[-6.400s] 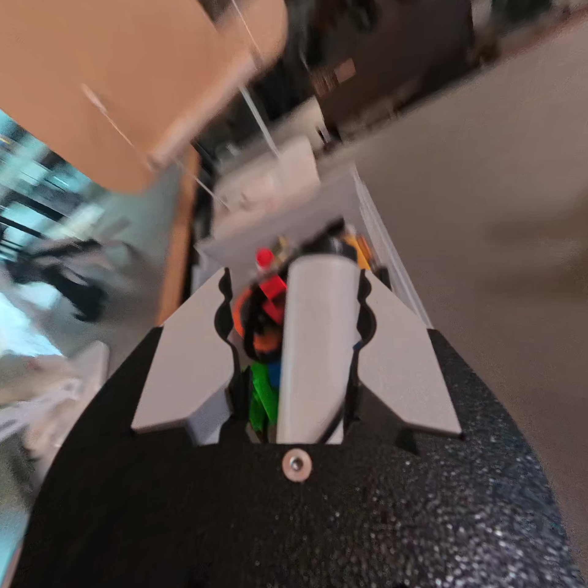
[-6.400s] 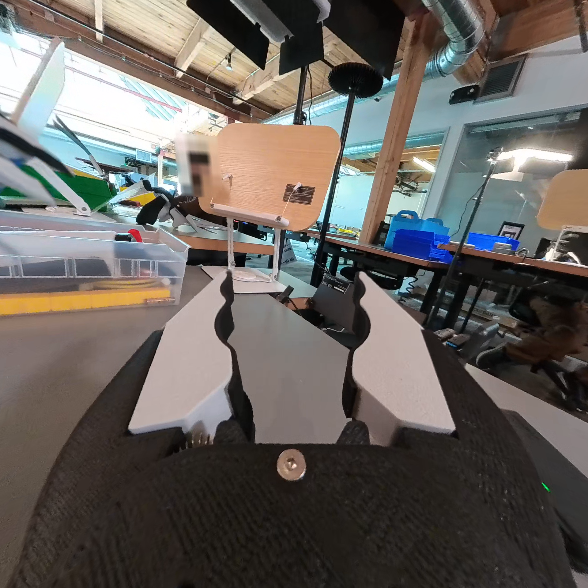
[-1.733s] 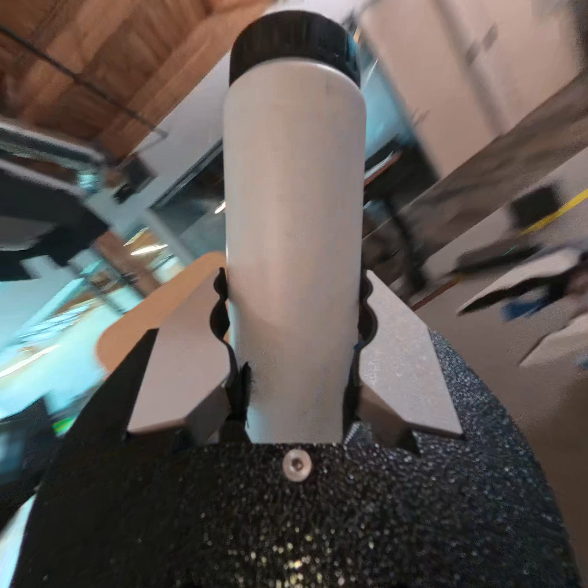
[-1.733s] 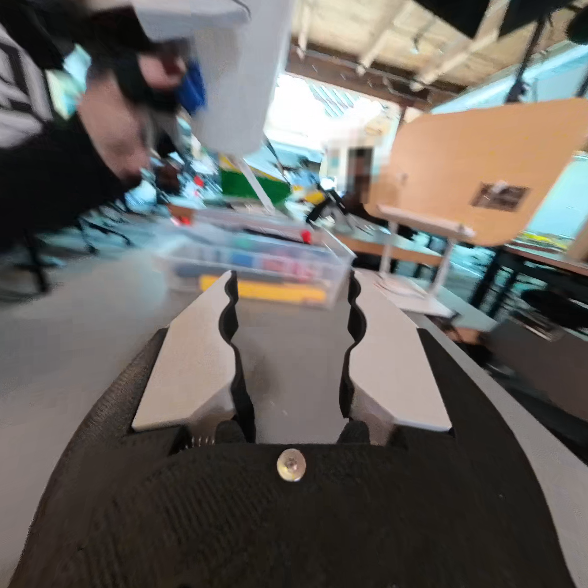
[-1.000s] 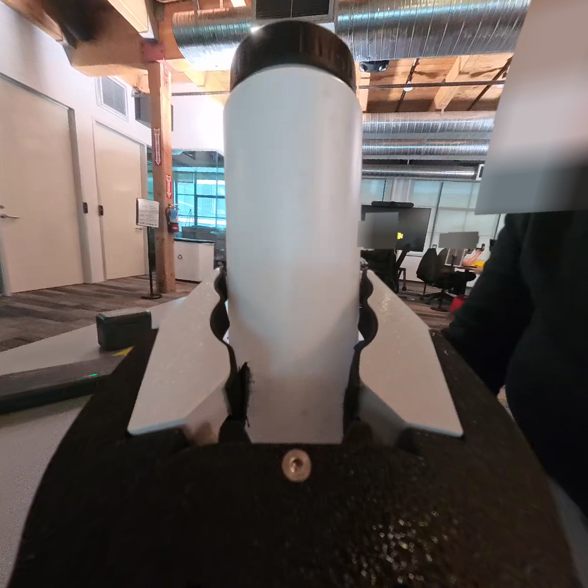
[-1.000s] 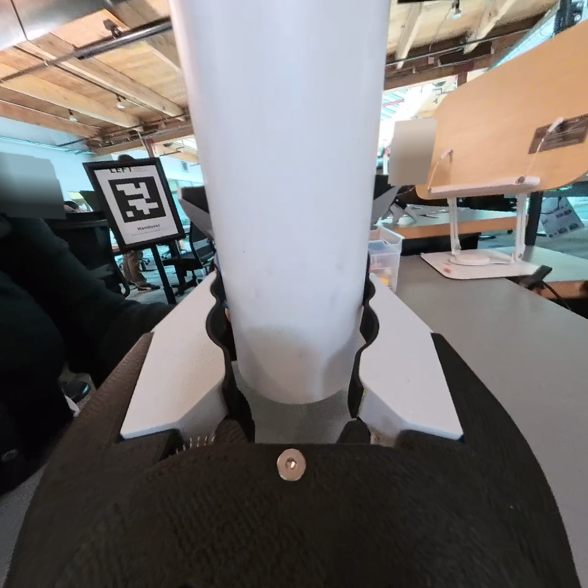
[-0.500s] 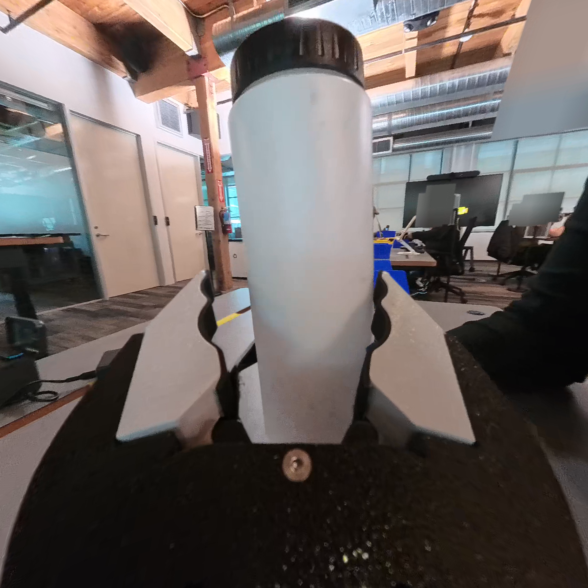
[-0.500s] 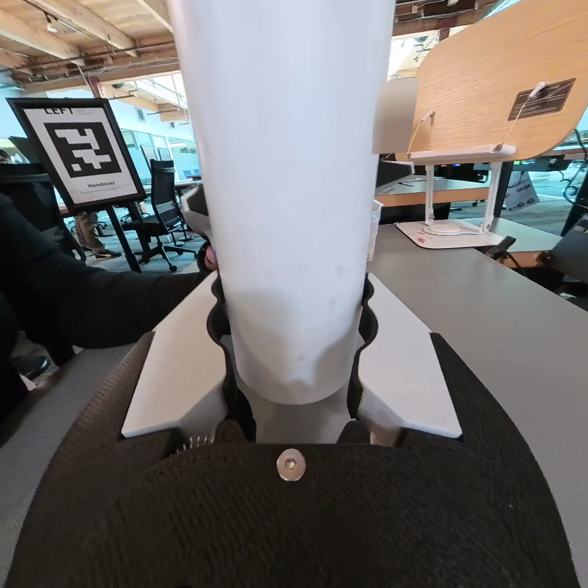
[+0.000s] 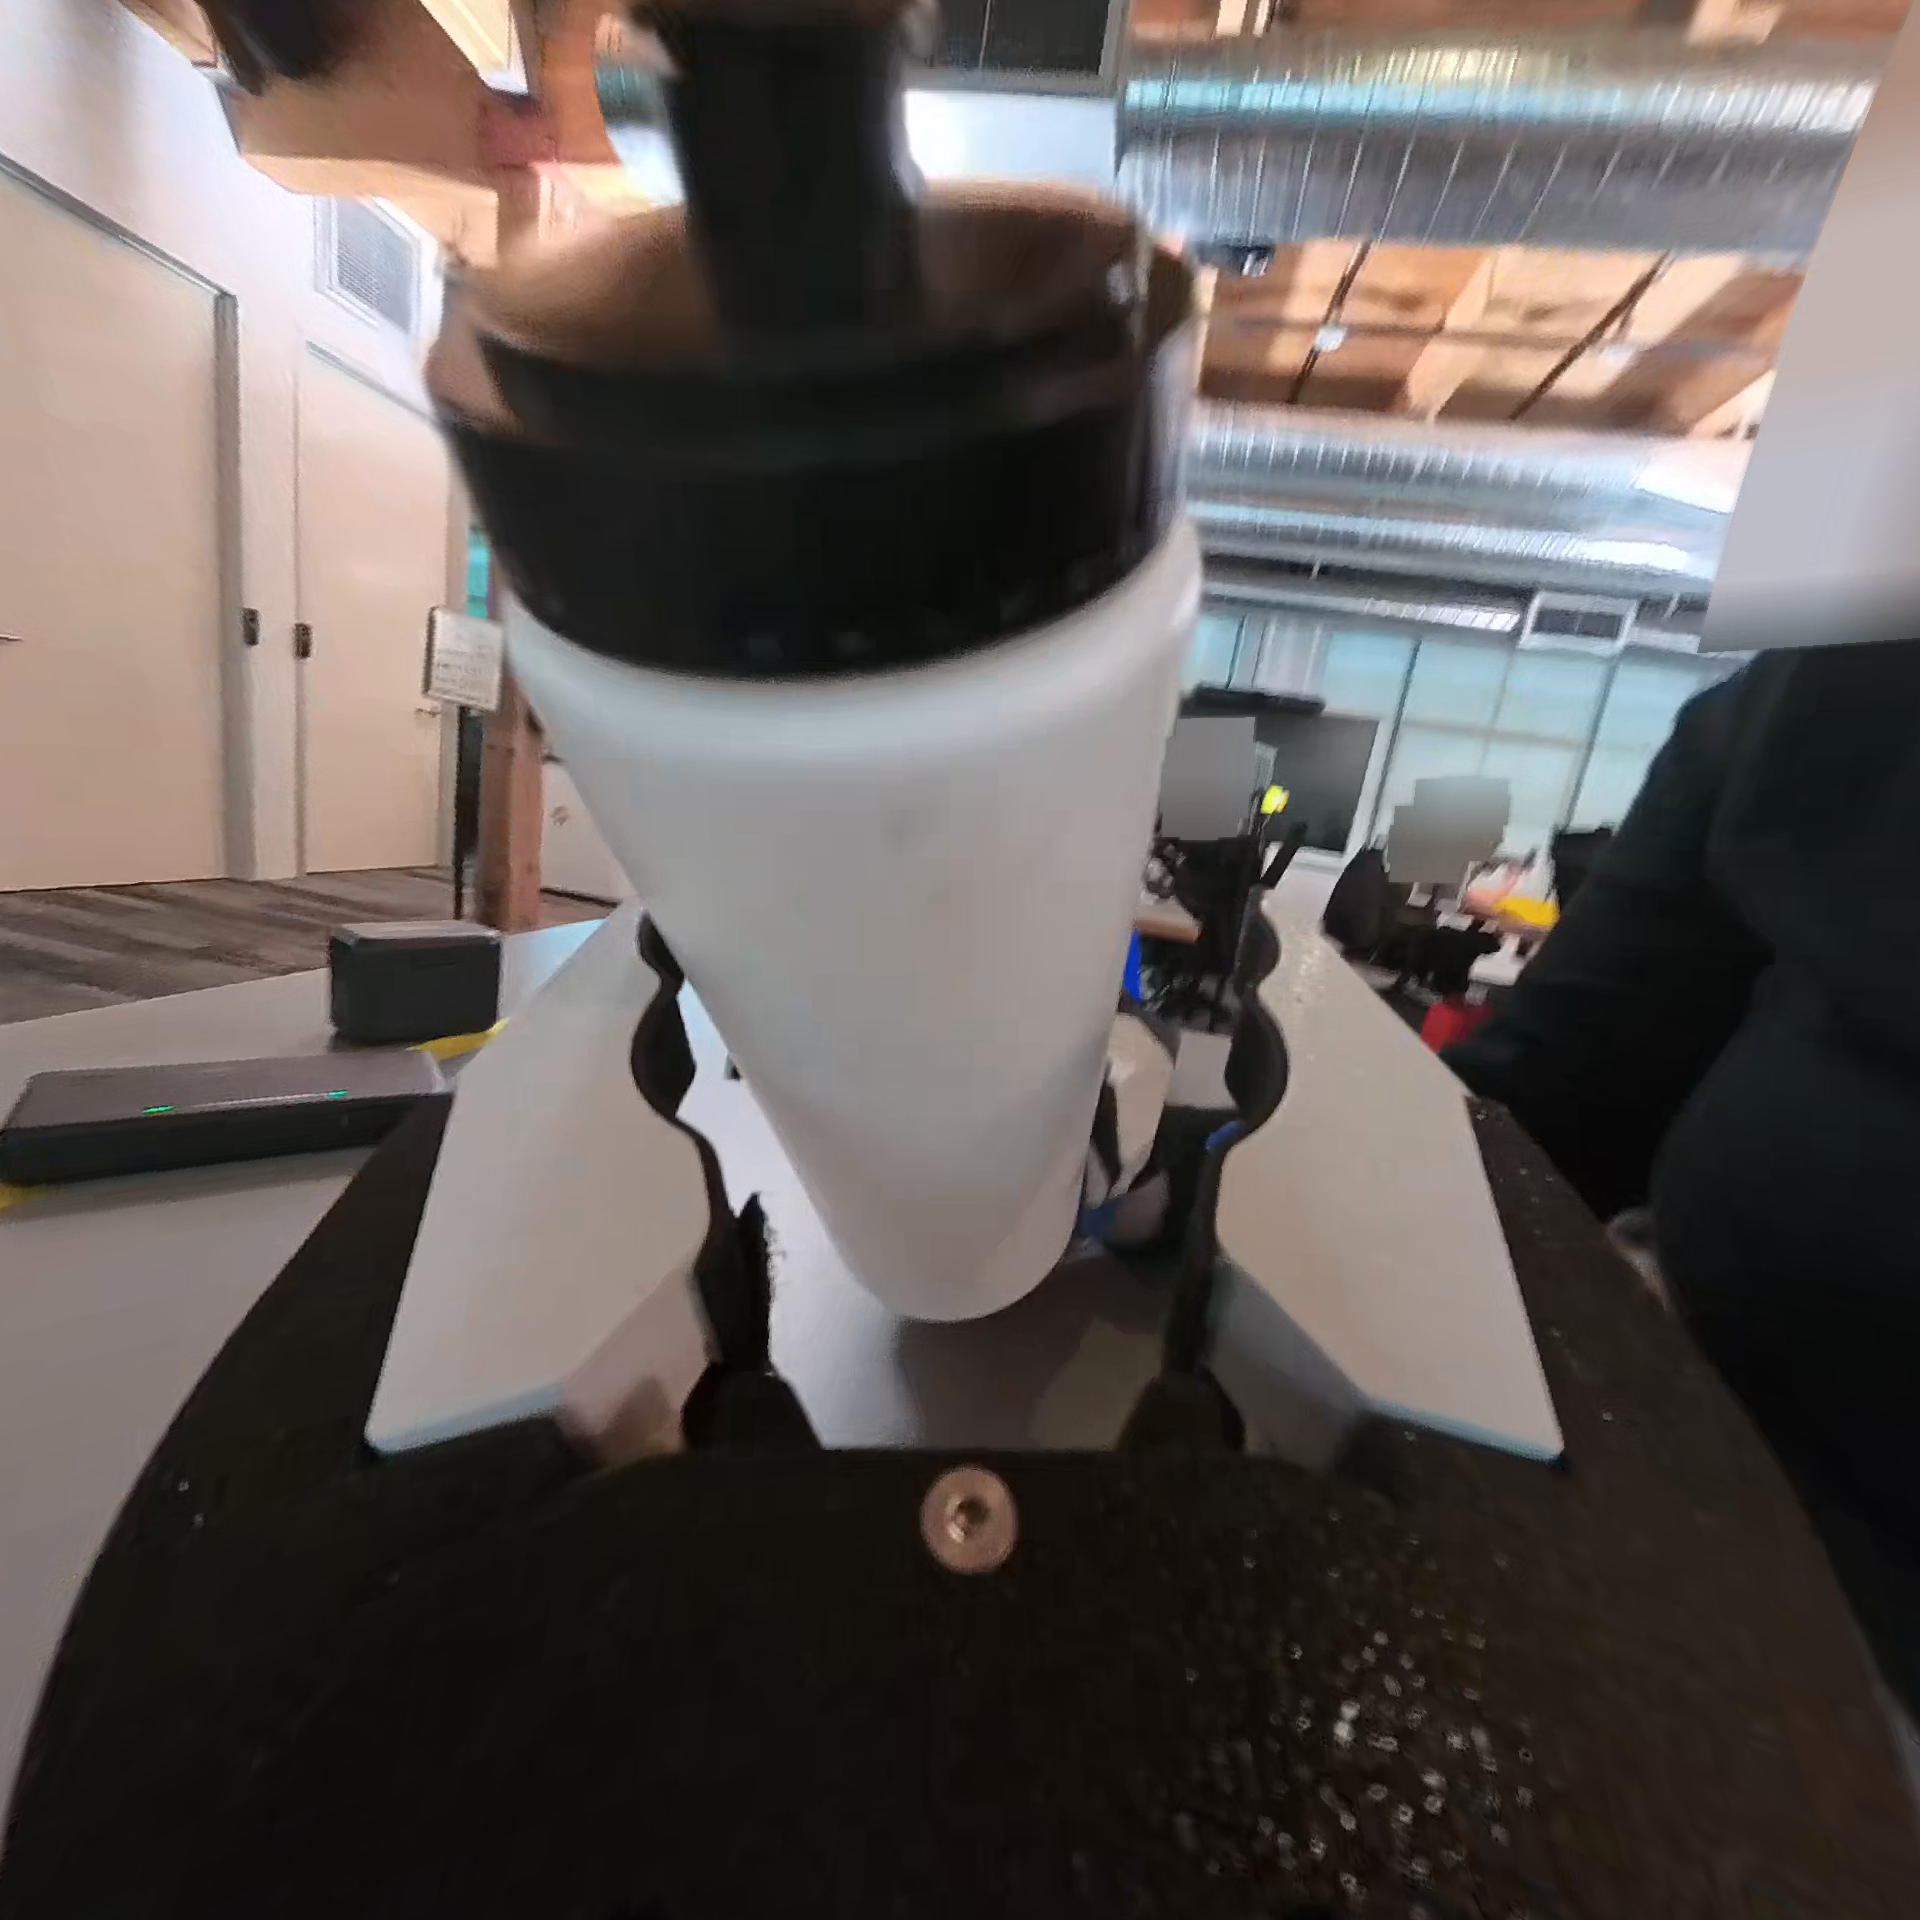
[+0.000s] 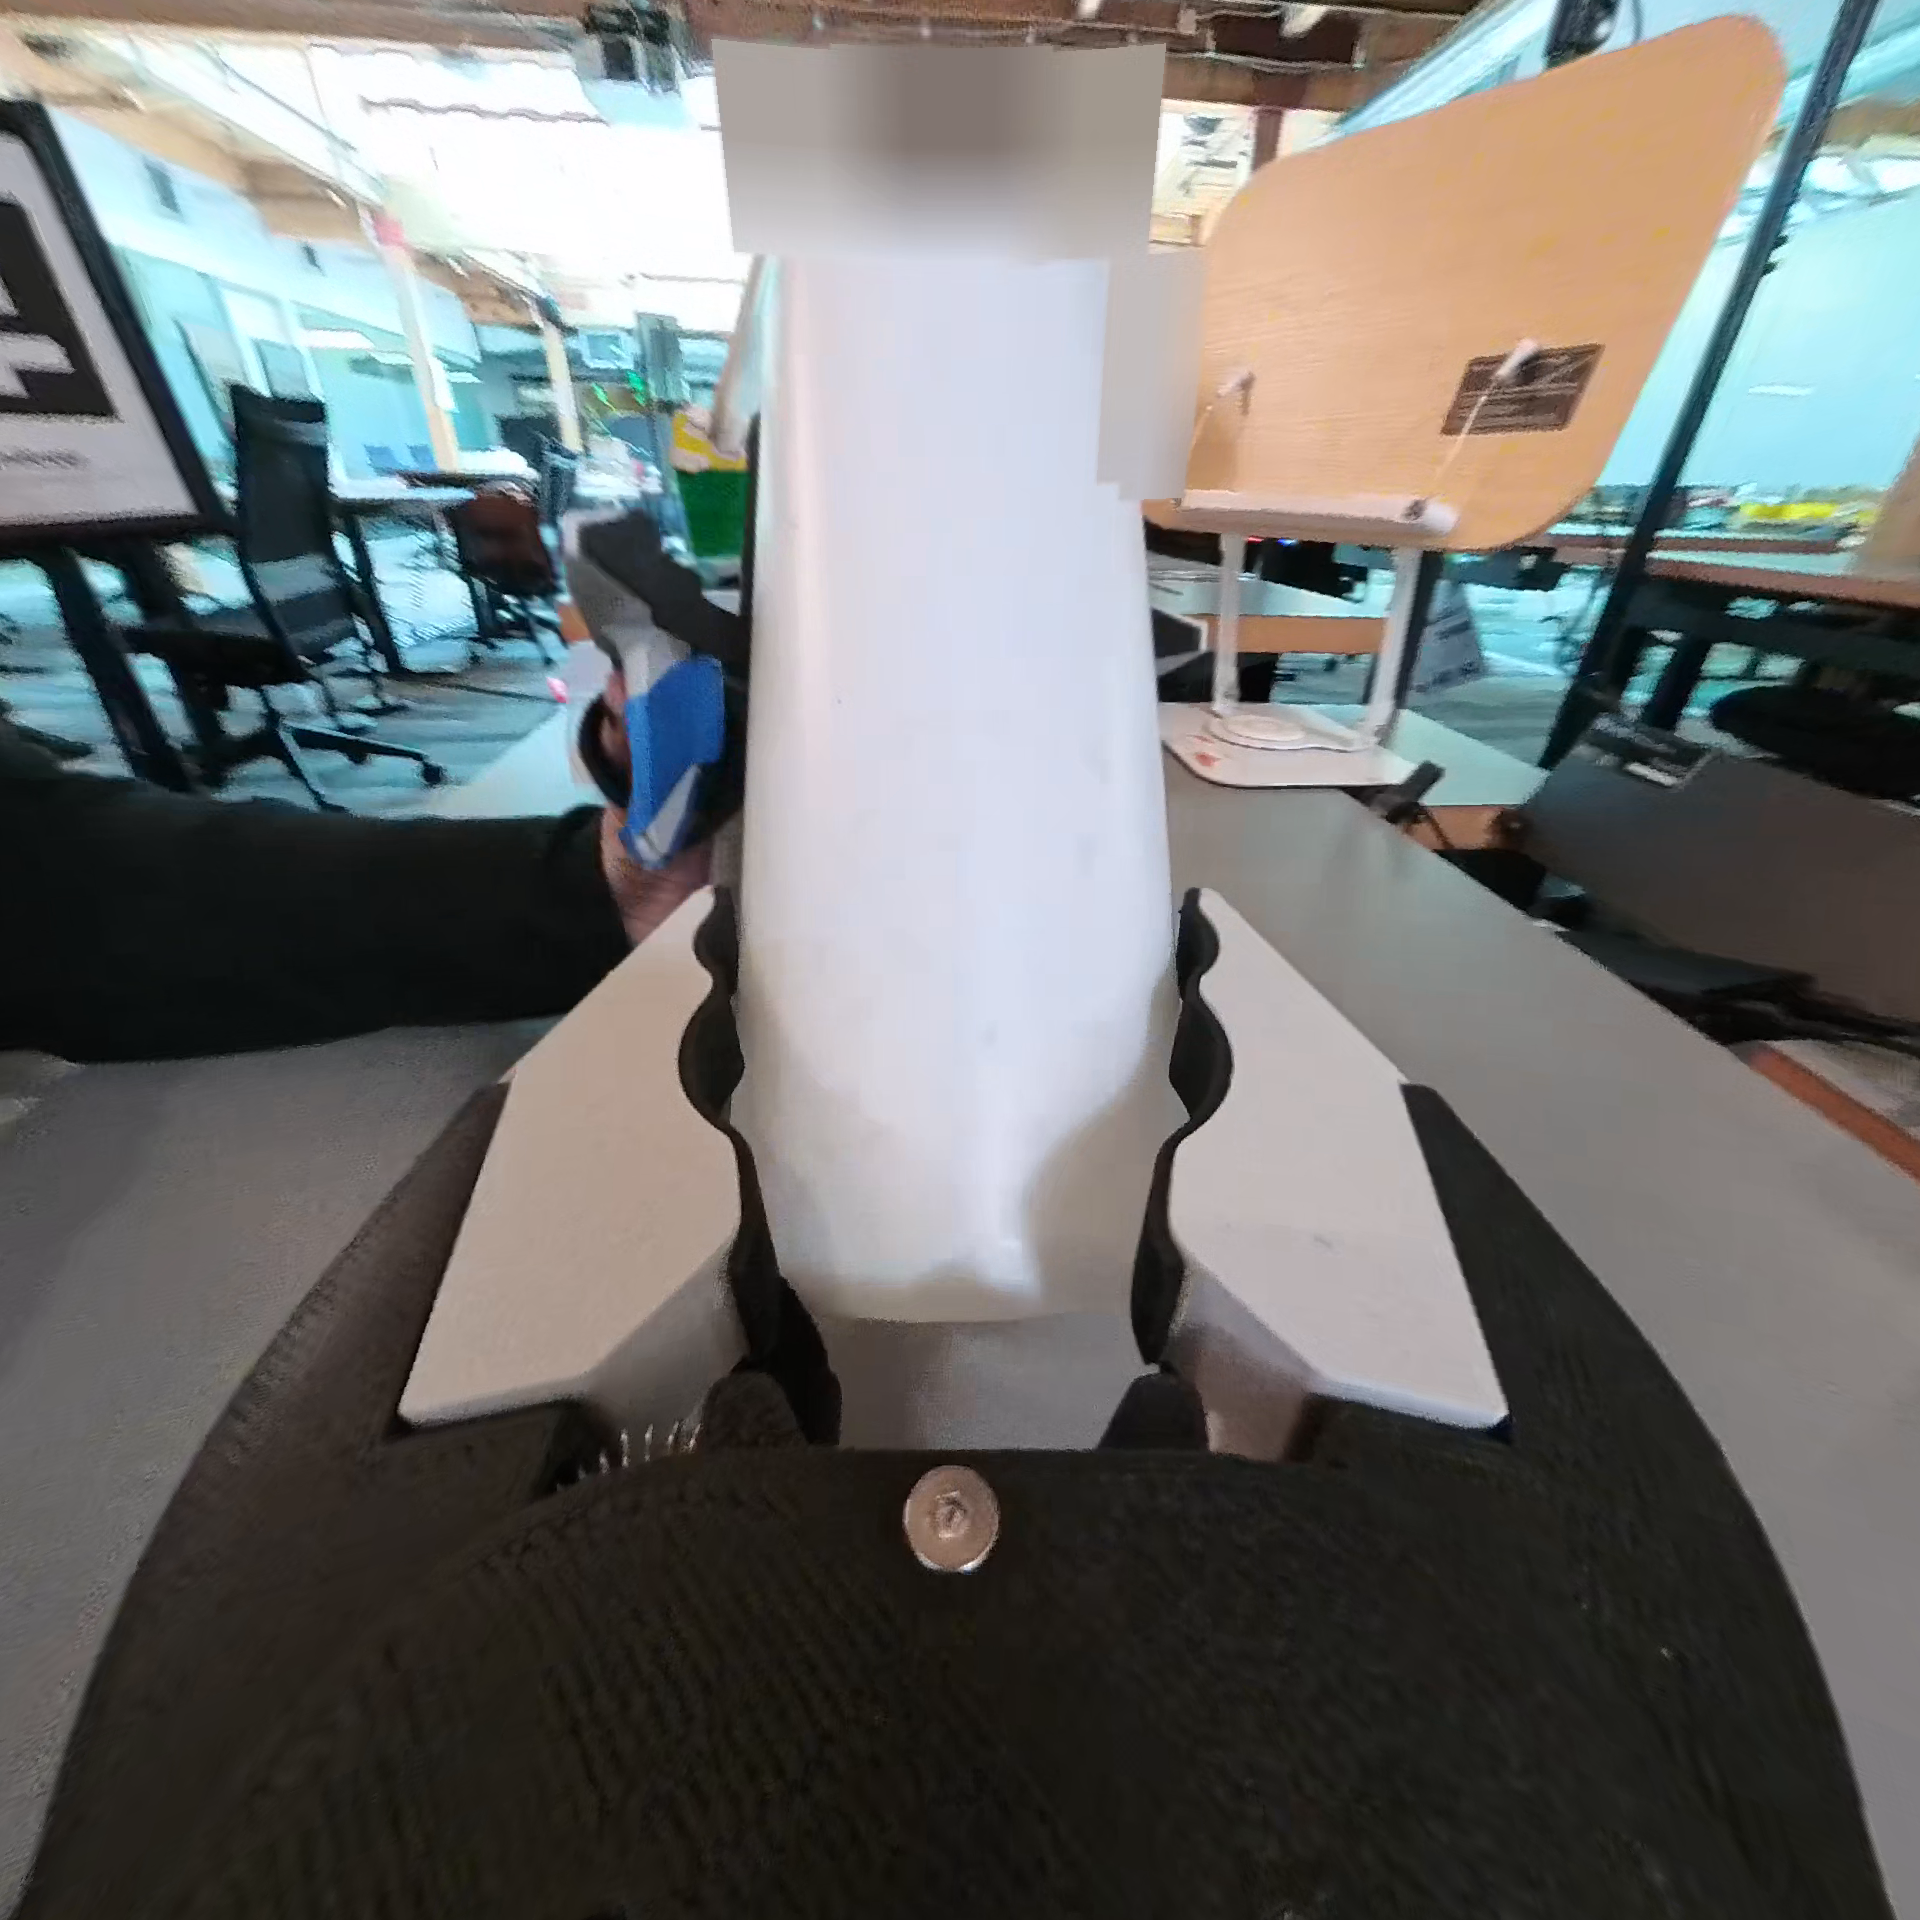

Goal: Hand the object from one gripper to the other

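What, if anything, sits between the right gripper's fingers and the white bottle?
Nothing visible. The white bottle sits directly between the right gripper fingers, pads against both its sides. The left gripper is spread open around it, clear of its sides.

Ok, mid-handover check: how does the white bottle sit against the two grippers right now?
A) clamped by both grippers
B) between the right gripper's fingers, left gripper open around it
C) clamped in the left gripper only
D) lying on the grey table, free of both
B: the right gripper has its fingers against the white bottle, while the left gripper stands wide, with gaps either side of the tilted bottle.
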`<state>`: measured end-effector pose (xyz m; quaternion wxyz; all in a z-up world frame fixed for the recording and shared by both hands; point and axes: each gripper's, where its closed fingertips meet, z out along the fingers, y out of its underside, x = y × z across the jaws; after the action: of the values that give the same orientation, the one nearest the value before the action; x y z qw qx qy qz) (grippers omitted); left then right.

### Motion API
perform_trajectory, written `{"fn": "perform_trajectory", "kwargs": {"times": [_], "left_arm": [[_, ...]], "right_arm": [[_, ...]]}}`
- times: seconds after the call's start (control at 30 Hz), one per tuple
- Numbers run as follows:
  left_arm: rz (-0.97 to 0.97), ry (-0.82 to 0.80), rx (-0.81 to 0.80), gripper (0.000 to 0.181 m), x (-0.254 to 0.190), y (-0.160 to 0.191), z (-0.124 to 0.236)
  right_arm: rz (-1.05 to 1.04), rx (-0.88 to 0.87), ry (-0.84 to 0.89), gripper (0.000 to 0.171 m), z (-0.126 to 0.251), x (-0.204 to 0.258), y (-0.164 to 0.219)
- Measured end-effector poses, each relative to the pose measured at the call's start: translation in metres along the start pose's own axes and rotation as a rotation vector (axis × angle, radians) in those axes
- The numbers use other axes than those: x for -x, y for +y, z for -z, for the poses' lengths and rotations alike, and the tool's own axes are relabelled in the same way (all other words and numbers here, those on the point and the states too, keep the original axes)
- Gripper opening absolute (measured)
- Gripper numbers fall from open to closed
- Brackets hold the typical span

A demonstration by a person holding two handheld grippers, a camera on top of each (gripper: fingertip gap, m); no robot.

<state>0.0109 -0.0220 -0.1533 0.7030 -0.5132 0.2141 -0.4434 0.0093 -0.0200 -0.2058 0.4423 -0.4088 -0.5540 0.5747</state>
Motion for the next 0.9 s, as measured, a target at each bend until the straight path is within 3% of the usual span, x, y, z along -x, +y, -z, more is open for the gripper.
{"fn": "perform_trajectory", "kwargs": {"times": [0.1, 0.33, 0.4, 0.67, 0.77, 0.9], "left_arm": [[0.046, 0.007, -0.065, 0.105, -0.001, -0.009, 0.000], [0.198, -0.010, -0.236, 0.112, 0.009, -0.016, 0.002], [0.237, 0.002, -0.300, 0.107, 0.010, -0.020, 0.007], [0.365, 0.006, -0.338, 0.105, 0.021, -0.016, 0.014], [0.400, 0.009, -0.385, 0.104, 0.024, -0.023, 0.018], [0.418, 0.025, -0.450, 0.103, 0.029, -0.033, 0.024]], "right_arm": [[0.146, 0.043, 0.107, 0.084, 0.004, -0.002, 0.002], [0.908, 0.301, 0.563, 0.084, 0.011, -0.018, 0.004], [1.011, 0.318, 0.621, 0.085, 0.010, -0.018, 0.000], [0.913, 0.273, 0.513, 0.084, 0.004, -0.009, 0.008], [0.653, 0.168, 0.336, 0.081, -0.002, 0.008, 0.010], [0.256, 0.062, 0.194, 0.095, -0.003, 0.008, 0.005]]}}
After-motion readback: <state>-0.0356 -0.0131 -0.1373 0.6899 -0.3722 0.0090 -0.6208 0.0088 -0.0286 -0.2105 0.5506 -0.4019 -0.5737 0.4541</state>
